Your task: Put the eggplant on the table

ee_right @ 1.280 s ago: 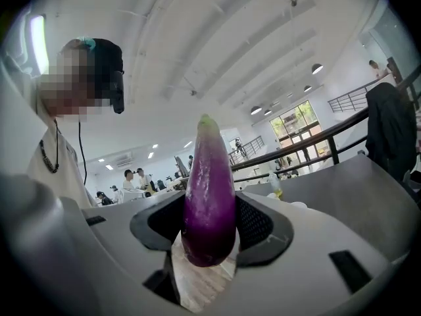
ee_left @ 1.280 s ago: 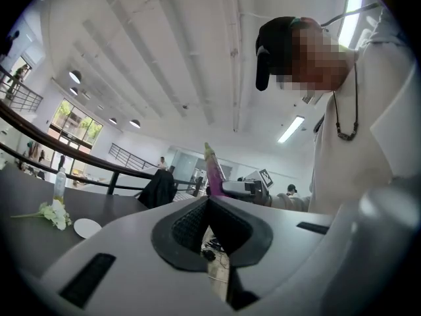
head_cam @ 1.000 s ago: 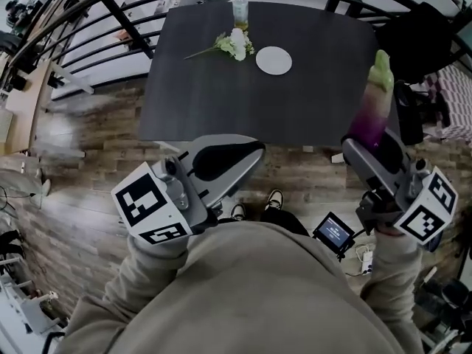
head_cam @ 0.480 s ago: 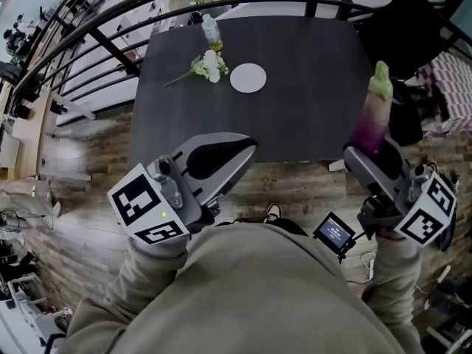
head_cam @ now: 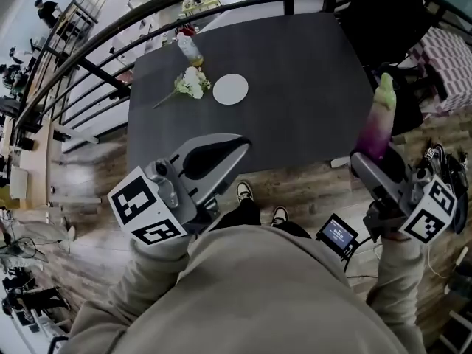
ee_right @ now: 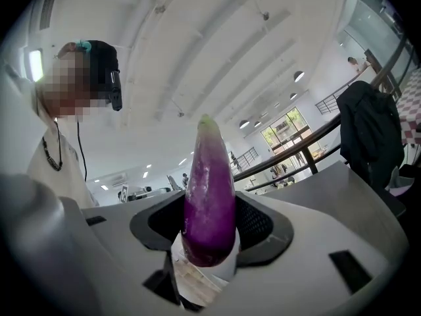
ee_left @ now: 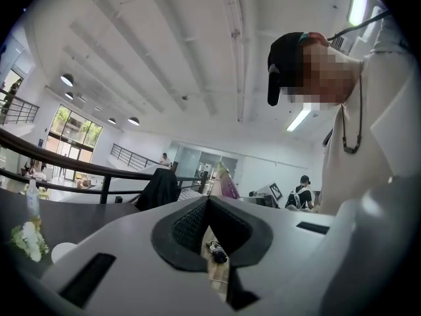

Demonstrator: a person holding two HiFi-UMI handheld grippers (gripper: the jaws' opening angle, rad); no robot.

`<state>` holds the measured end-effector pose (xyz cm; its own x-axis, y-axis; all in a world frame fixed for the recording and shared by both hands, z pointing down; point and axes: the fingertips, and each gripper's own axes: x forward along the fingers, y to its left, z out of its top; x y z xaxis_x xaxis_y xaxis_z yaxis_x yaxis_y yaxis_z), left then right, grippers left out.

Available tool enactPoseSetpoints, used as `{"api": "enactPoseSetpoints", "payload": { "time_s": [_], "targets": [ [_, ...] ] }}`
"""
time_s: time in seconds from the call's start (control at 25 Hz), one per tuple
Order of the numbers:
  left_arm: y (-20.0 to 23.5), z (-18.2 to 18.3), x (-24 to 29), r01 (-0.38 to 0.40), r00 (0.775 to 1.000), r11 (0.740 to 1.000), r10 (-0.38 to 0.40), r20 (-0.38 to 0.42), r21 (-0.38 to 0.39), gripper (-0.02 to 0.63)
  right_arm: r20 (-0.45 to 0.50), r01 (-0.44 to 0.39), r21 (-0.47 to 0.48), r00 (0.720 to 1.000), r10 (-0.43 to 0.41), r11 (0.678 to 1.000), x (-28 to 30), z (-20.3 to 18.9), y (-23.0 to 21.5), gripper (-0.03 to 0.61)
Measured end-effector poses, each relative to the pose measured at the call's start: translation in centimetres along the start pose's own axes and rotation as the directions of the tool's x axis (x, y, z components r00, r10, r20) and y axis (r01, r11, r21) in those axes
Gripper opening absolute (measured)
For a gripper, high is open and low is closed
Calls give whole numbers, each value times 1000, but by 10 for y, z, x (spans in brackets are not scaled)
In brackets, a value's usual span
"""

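Observation:
The eggplant (head_cam: 377,122), purple with a pale green tip, stands upright in my right gripper (head_cam: 371,155), which is shut on its lower end; in the right gripper view the eggplant (ee_right: 209,196) fills the gap between the jaws of the right gripper (ee_right: 209,232). It hangs over the wooden floor just off the front right corner of the dark table (head_cam: 295,94). My left gripper (head_cam: 237,146) is held level at the table's front edge. Its jaw tips meet with nothing between them, as the left gripper view shows for the left gripper (ee_left: 208,201).
On the table's far left stand a white plate (head_cam: 230,89), a small bunch of flowers (head_cam: 189,85) and a bottle (head_cam: 188,48). A black jacket (head_cam: 383,13) hangs on a chair at the far right. A curved dark railing (head_cam: 110,87) runs behind and left.
Both grippers and the view have been carried forward toward the table, which now lies nearer and more to the left. The eggplant stays upright in the right gripper.

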<state>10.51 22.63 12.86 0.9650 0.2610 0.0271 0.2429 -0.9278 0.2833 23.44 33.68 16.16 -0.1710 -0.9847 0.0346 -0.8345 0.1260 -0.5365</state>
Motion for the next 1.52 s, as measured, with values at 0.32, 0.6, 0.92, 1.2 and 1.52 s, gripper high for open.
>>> {"api": "enactPoseSetpoints", "payload": {
  "time_s": [0.32, 0.6, 0.92, 1.2, 1.52],
  "targets": [
    [25, 16, 34, 106, 994, 994, -106, 8, 8, 5, 46, 54, -27, 998, -53, 998, 13, 26, -11, 230],
    [51, 25, 45, 151, 989, 989, -151, 8, 5, 5, 82, 79, -41, 994, -75, 996, 33, 46, -17, 230],
    [105, 28, 44, 184, 983, 983, -184, 26, -12, 5, 55, 104, -57, 993, -101, 993, 86, 49, -34, 230],
    [160, 39, 29, 201, 979, 980, -201, 11, 4, 5, 35, 88, -93, 996, -86, 992, 154, 63, -32, 230],
    [201, 34, -1, 228, 973, 973, -229, -33, -27, 5, -58, 79, -96, 995, -85, 992, 235, 68, -23, 230]
  ]
}}
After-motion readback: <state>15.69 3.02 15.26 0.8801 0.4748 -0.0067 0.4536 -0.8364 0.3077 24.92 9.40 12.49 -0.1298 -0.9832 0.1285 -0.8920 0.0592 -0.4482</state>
